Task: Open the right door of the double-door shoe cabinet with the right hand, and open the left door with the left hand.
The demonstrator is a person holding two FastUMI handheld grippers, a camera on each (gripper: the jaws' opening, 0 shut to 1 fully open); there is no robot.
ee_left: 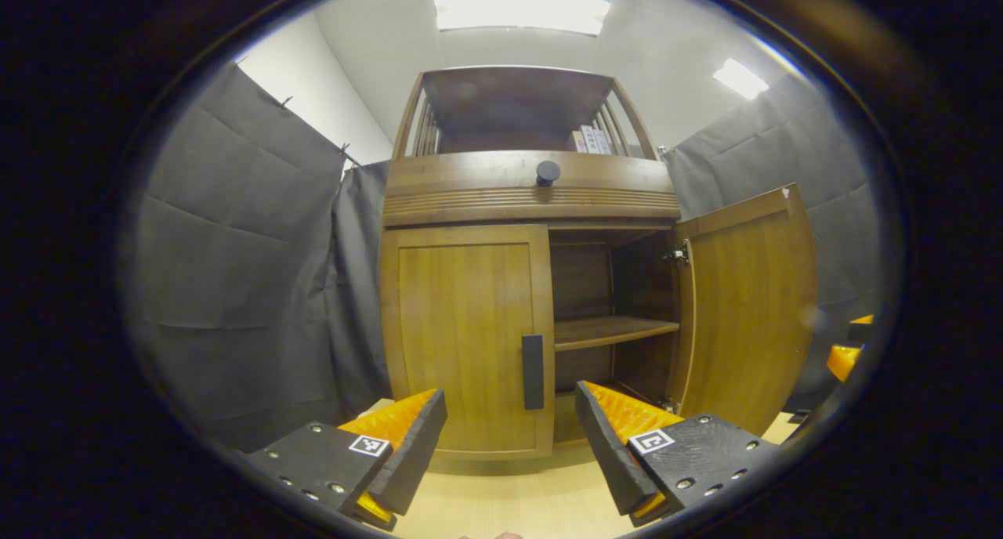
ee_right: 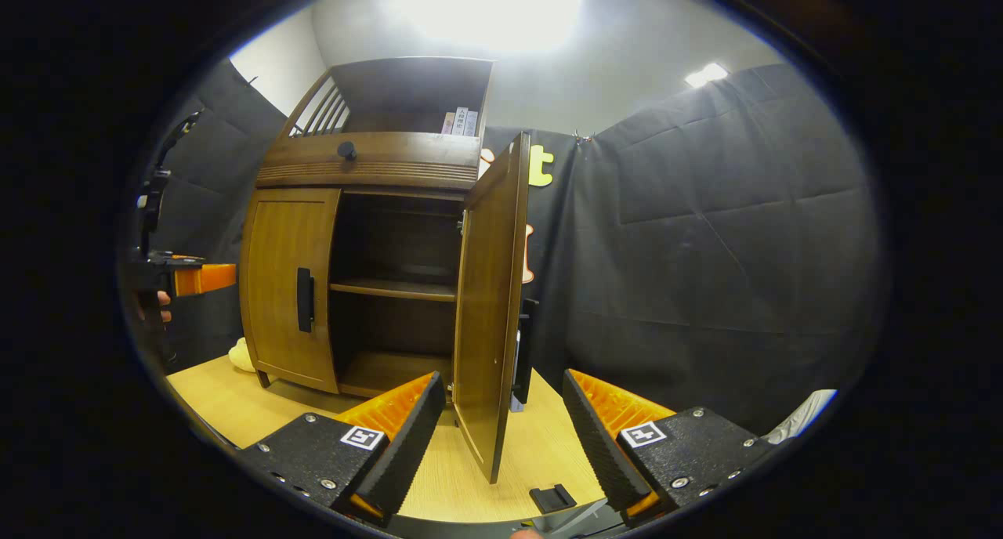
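Observation:
The wooden shoe cabinet (ee_left: 529, 202) stands on a light wooden table. Its left door (ee_left: 462, 335) is closed, with a dark vertical handle (ee_left: 533, 370) at its inner edge. The right door (ee_left: 748, 312) is swung wide open. My left gripper (ee_left: 509, 437) is open, a short way in front of the left door's handle and touching nothing. In the right gripper view the open right door (ee_right: 490, 304) stands edge-on, its lower corner between the spread fingers of my open right gripper (ee_right: 501, 437), neither finger pressing on it. The left gripper (ee_right: 184, 276) shows at far left, in front of the closed left door (ee_right: 286, 284).
A round dark knob (ee_left: 548, 172) sits on the drawer above the doors, and books (ee_left: 592, 139) stand on the top shelf. An inner shelf (ee_left: 615, 331) is bare. A small black piece (ee_right: 552, 497) lies on the table (ee_right: 235, 406). Black cloth walls close in both sides.

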